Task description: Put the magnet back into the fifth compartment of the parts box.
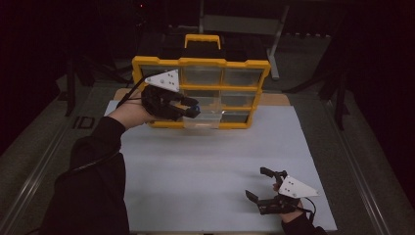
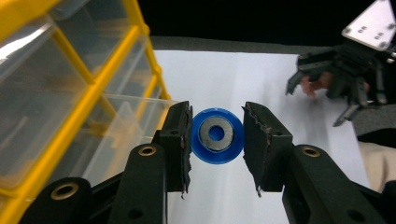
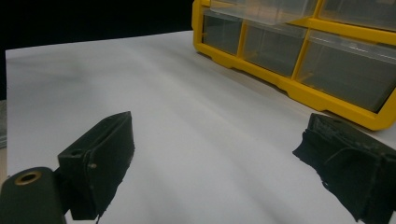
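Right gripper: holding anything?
No. In its own view the right gripper has its jaws wide apart with bare white sheet between them.

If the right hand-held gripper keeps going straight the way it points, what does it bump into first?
Probably the yellow drawer organizer; the open right hand-held gripper has just bare white sheet ahead before it, though depth is unclear.

- We count one yellow organiser case [image 1: 200, 93], standing upright at the far edge of the white sheet [image 1: 215, 166].
- We count one white sheet on the tabletop [image 1: 352, 161].
- We count one blue ring-shaped part [image 2: 216, 135], with one grey washer-like disc [image 2: 215, 134] set in it.
- We count two grippers: the left gripper [image 1: 188, 110] and the right gripper [image 1: 262, 183].
- We count one clear drawer [image 1: 203, 120] pulled out of the case.
- We count one yellow carry handle [image 1: 202, 40] on top of the case.
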A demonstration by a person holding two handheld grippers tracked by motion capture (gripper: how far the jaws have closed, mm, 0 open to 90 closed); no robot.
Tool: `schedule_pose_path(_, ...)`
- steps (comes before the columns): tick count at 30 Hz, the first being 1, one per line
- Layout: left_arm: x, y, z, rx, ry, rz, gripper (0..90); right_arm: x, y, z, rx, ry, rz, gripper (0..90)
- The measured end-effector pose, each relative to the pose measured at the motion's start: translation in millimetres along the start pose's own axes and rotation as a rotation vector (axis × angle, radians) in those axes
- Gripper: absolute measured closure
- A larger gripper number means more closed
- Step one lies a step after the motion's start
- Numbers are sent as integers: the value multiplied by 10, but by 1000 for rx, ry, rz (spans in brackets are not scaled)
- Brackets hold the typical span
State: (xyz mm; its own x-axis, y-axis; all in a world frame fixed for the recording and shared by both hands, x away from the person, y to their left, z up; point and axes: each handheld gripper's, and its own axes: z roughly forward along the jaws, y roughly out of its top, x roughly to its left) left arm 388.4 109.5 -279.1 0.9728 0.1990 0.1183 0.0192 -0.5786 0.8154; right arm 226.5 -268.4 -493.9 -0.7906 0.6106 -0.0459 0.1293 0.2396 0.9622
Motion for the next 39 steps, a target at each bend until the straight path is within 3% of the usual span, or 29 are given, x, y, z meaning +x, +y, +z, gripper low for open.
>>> schedule_pose_path(9,145,95,23,4,-1,-1,631,-20,-13,-8,1,-2,5,94)
schedule_pose_path(16,326,116,101,62,14,-10,631,-16,1,-27,-12,-1,6,94)
schedule_pose_path(22,432,143,129,49,14,-23,631,-19,-4,-26,-11,-1,9,94)
schedule_pose_path(25,488,158,154,65,21,-25,631,-20,-10,-23,-8,1,12,94)
schedule_pose_path(39,502,107,304,86,31,-24,631,-38,-18,-38,-17,-4,16,94)
